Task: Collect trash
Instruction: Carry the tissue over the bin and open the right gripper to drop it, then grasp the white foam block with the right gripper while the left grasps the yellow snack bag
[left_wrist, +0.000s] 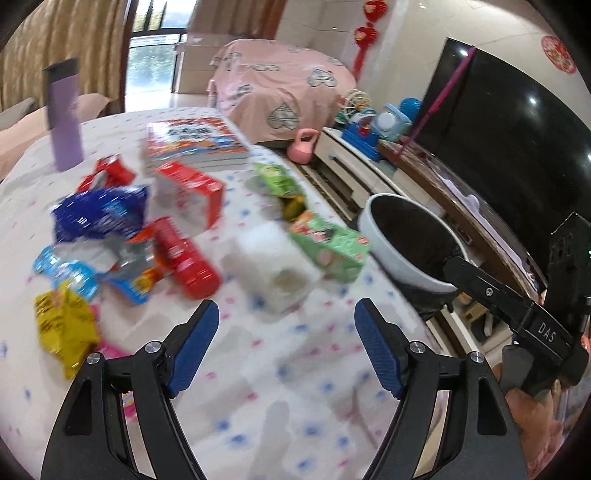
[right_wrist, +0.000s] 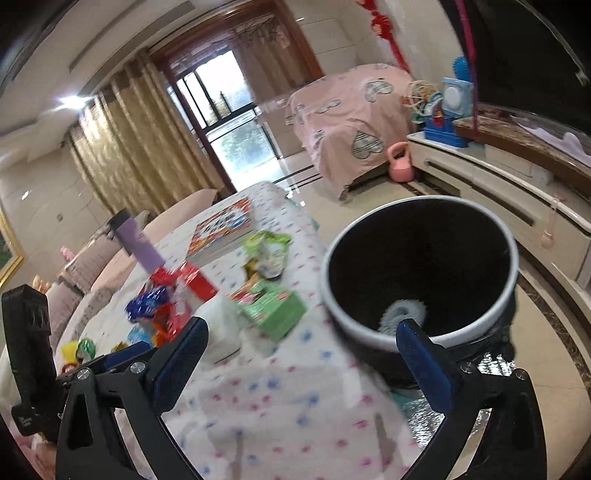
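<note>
The work surface is a table (left_wrist: 295, 369) under a white cloth printed with small pink and blue marks, set in a living room with gold curtains (right_wrist: 147, 147), a glazed balcony door, a dark television screen (left_wrist: 517, 129) on a low cabinet, and a piece of furniture draped in pink heart-print fabric (left_wrist: 280, 81). The left gripper (left_wrist: 286, 325) stands with its blue ribbed pads well apart and nothing between them, over bare cloth. The right gripper (right_wrist: 299, 354) is spread at its widest, likewise empty, straddling the table edge. Trash lies ahead and to the left of the left gripper: two red cartons (left_wrist: 184, 254), one green carton (left_wrist: 328, 247), one crumpled blue foil wrapper (left_wrist: 99, 214), one yellow wrapper (left_wrist: 66, 325), one green packet (left_wrist: 280, 181) and a white roll-like item (left_wrist: 273, 266), blurred. One round bin (right_wrist: 421, 269), white-rimmed with a black liner, stands off the table edge, just ahead of the right gripper's right finger; a grey crumpled piece (right_wrist: 402, 314) lies inside. One purple cylindrical flask (left_wrist: 64, 114) and one stack of books (left_wrist: 195, 140) stand farther back.
</note>
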